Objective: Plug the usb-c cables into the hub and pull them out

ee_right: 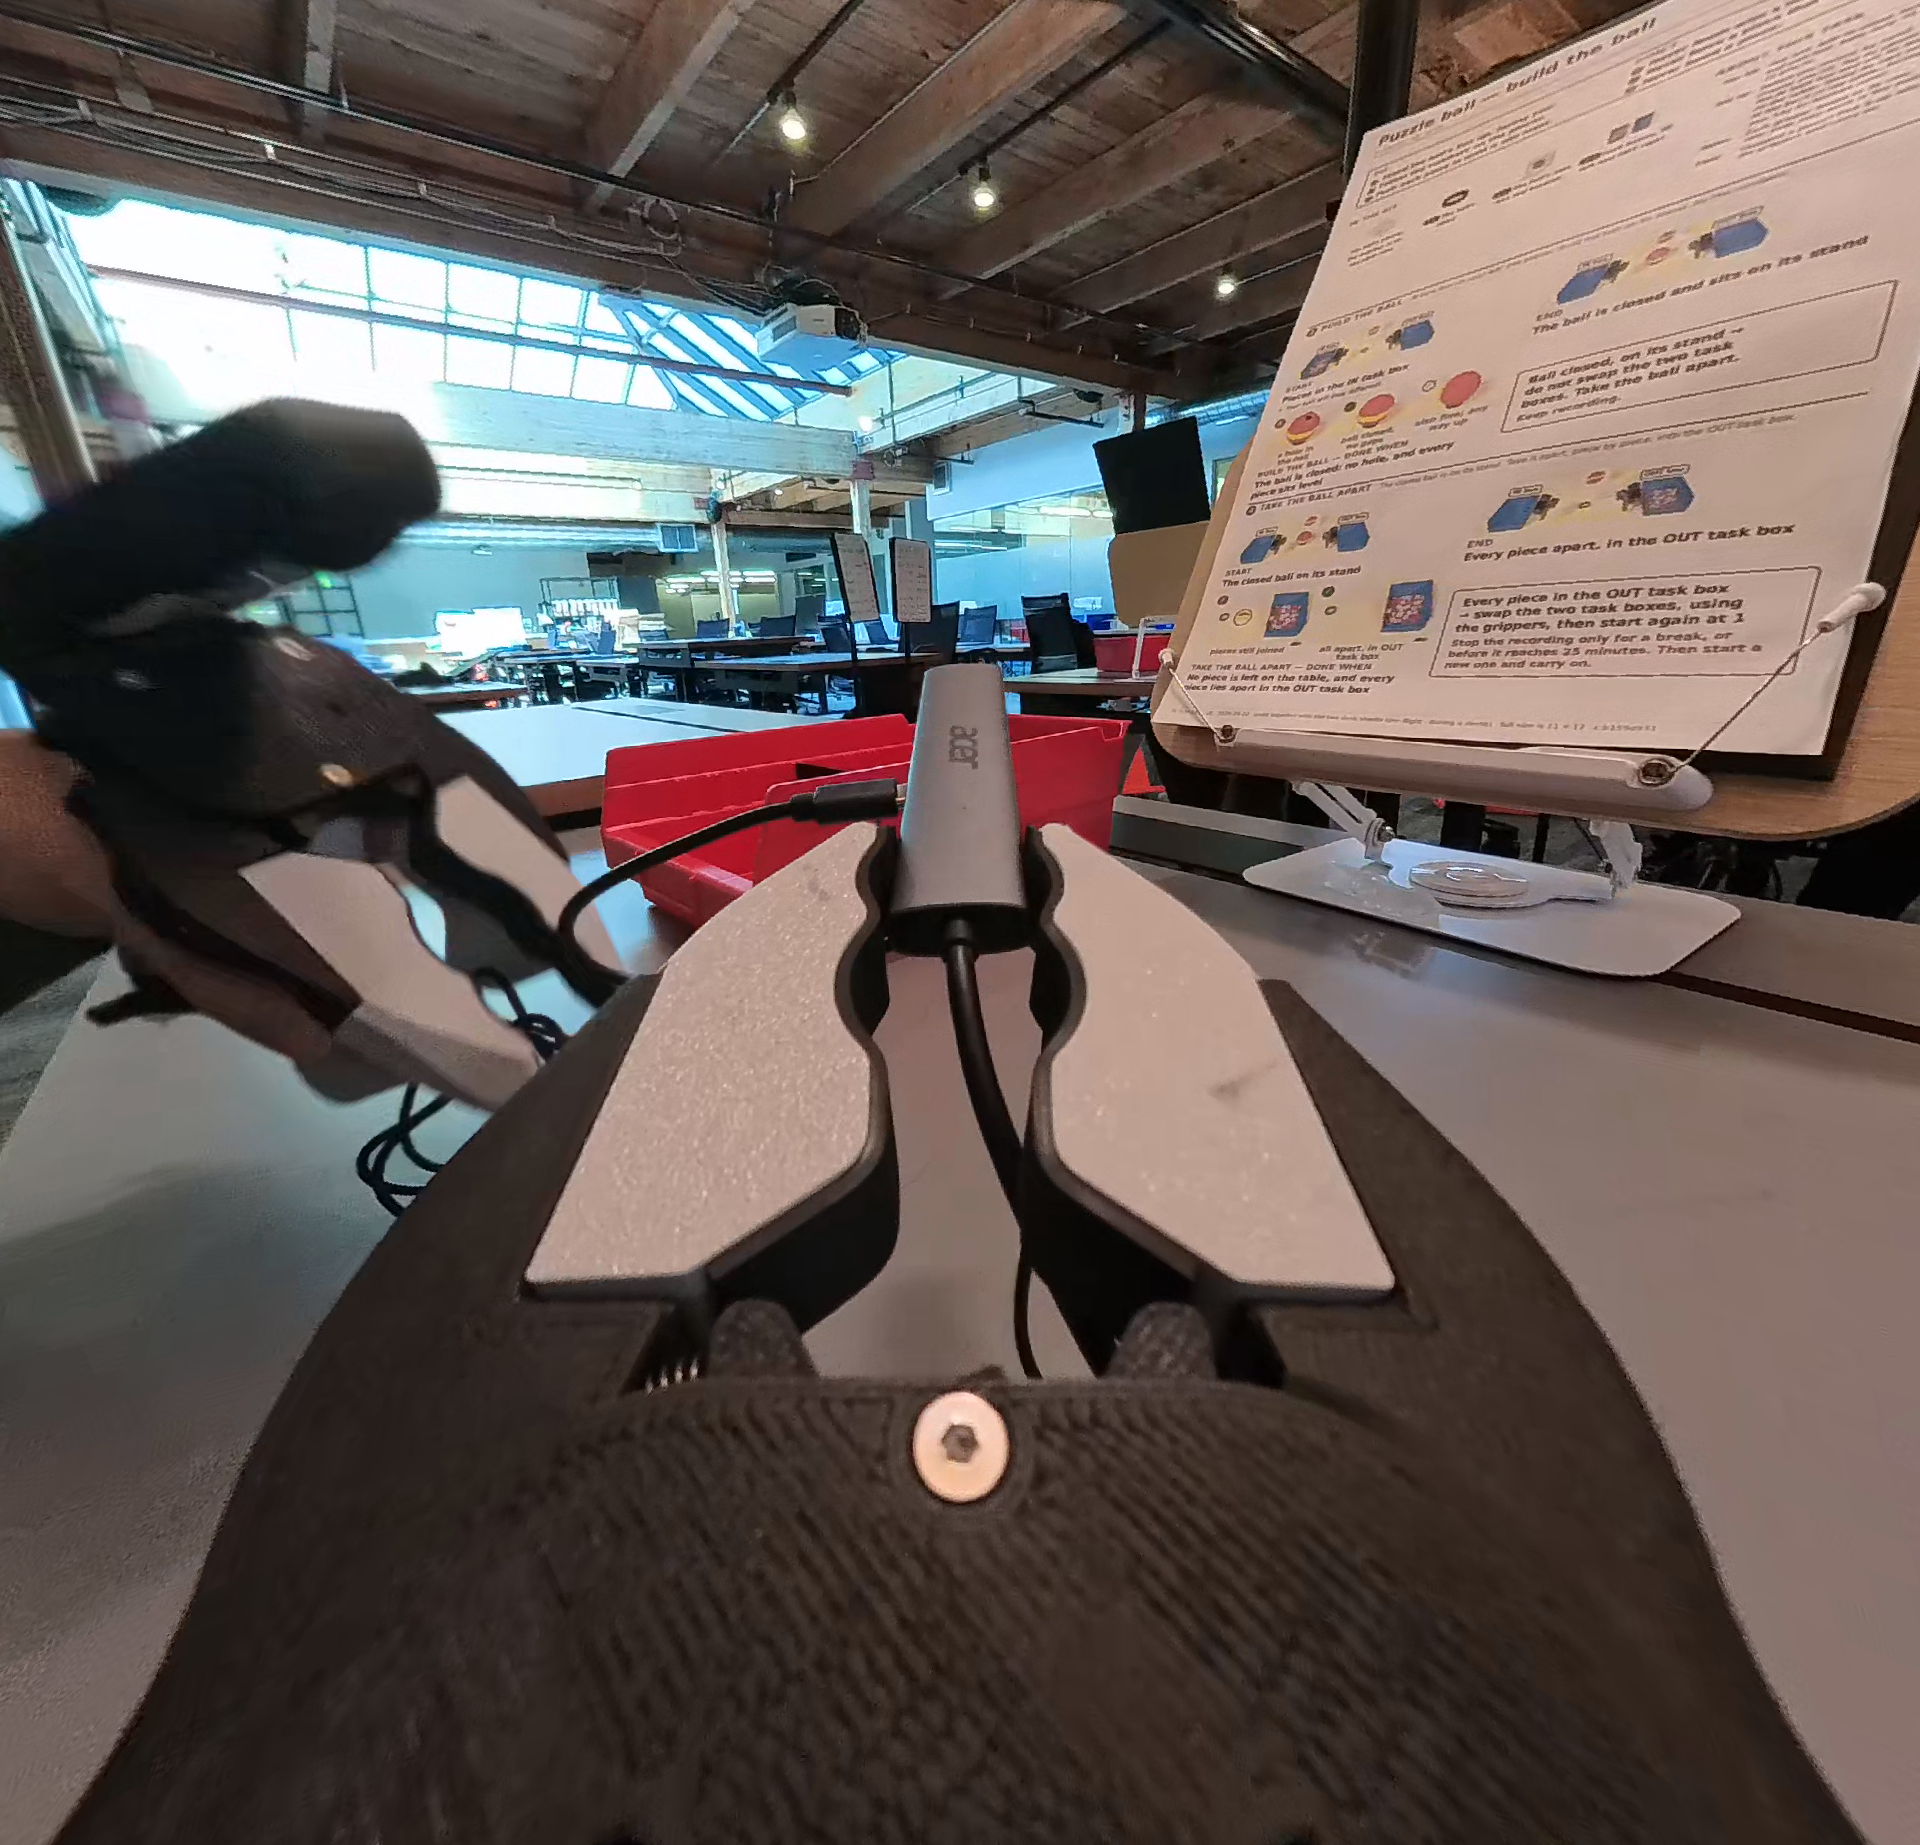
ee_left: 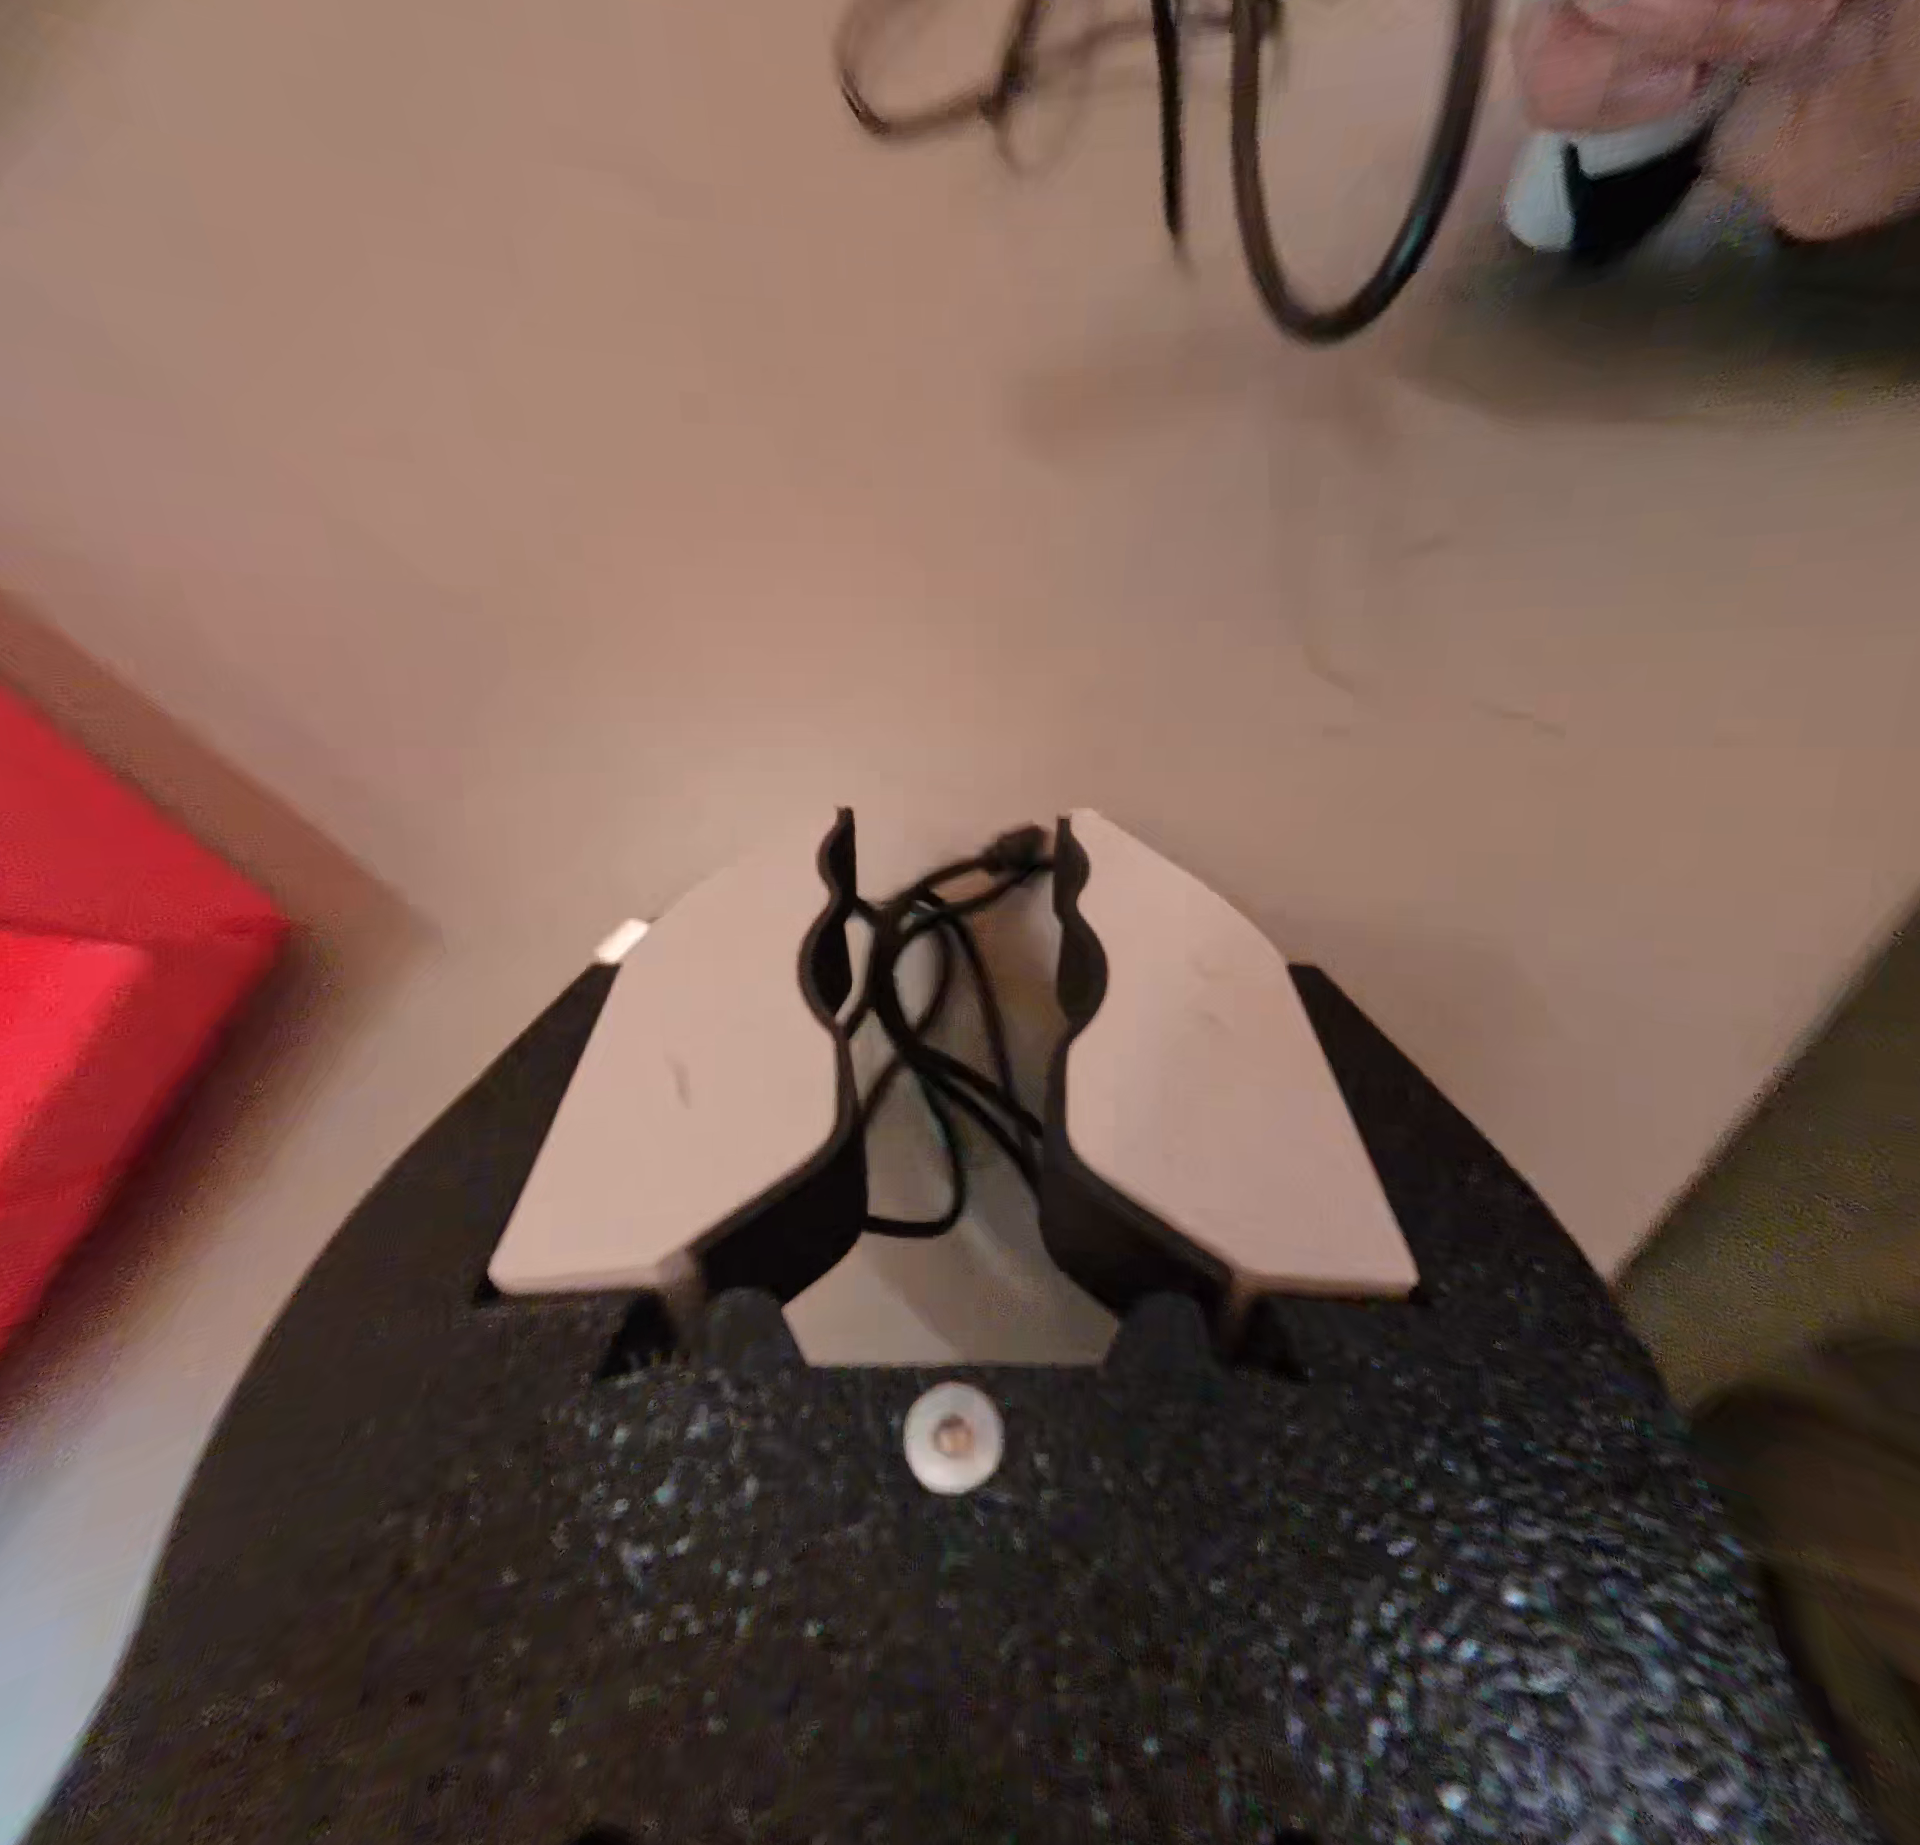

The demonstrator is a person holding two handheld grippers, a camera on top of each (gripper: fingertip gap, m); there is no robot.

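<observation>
My right gripper is shut on the grey hub and holds it off the table, pointing away from me. One black USB-C cable is plugged into the hub's left side. The hub's own lead hangs down between the fingers. My left gripper is open over the table. A loose tangle of thin black cable with a free plug lies below, between its fingers. The left gripper also shows, blurred, at the left of the right wrist view.
A red bin stands behind the hub and shows at the left of the left wrist view. A document stand with a printed sheet stands at right on a white base. A hand and hanging cables show at top.
</observation>
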